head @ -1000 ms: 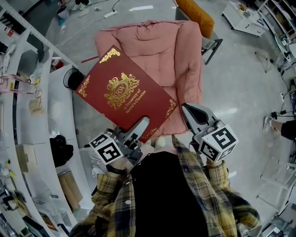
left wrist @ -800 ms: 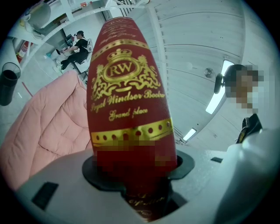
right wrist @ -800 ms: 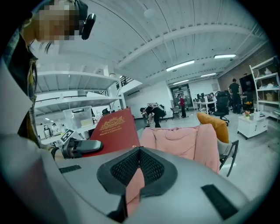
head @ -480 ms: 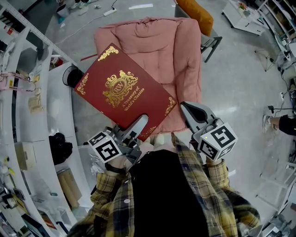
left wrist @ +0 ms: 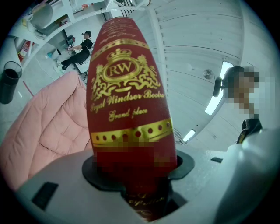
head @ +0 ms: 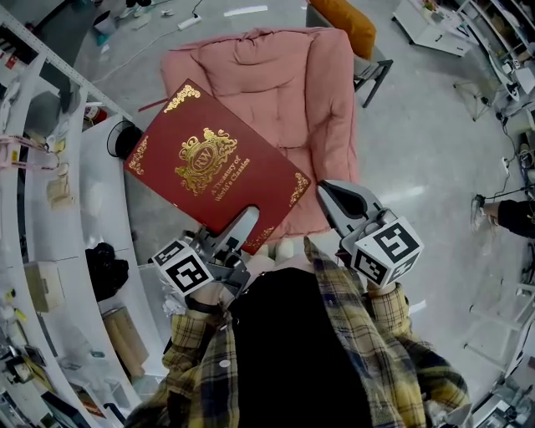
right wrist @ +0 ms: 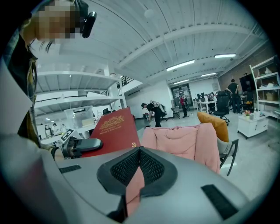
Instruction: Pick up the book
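Observation:
The book (head: pixel 209 167) is a large dark red hardcover with gold ornament, held in the air over the front of a pink padded chair (head: pixel 284 84). My left gripper (head: pixel 242 230) is shut on its near edge. In the left gripper view the book (left wrist: pixel 127 100) stands up from between the jaws of the left gripper (left wrist: pixel 135 164) and fills the middle. My right gripper (head: pixel 334 196) hangs to the right of the book, apart from it, with nothing in it. In the right gripper view the jaw tips of the right gripper (right wrist: pixel 139 151) meet, and the book (right wrist: pixel 114 131) shows at the left.
A white curved counter with shelves (head: pixel 50 209) runs down the left, with a black cup (head: pixel 125 138) on it. An orange cushion (head: pixel 351 25) lies behind the chair. Grey floor lies to the right, where a person's arm (head: pixel 514 221) shows at the edge.
The whole head view has shifted a little, so everything sits slightly up and left. The book and both grippers keep their places relative to each other.

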The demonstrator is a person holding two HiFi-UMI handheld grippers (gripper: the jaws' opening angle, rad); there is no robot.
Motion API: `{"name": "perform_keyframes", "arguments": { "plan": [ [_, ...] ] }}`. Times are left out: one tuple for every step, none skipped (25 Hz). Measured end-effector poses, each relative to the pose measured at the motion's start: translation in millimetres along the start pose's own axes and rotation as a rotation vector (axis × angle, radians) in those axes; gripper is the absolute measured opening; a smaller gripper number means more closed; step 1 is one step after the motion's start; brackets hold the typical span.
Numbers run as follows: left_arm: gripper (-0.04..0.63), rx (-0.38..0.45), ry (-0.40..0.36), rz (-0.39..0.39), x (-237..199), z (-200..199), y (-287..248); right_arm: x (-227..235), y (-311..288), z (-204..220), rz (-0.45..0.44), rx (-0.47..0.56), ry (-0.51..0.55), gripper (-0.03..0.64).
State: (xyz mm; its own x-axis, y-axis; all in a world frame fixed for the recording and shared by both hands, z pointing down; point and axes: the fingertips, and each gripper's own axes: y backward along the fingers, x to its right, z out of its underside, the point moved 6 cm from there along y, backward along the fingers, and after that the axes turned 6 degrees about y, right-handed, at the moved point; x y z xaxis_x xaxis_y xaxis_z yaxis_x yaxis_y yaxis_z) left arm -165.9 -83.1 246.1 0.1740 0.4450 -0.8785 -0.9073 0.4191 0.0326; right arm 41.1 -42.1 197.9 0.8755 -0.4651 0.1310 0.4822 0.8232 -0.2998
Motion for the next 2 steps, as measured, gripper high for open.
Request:
{"name": "perform_keyframes", "arguments": {
  "plan": [
    [0.252,-0.001,0.000,0.001,0.1,1.2,0.5,-0.5,1.1,0.9,0.001,0.001,0.000,0.018],
    [0.252,-0.002,0.000,0.001,0.2,2.3,1.0,-1.0,2.2,1.8,0.003,0.002,-0.001,0.017]
  ]
}}
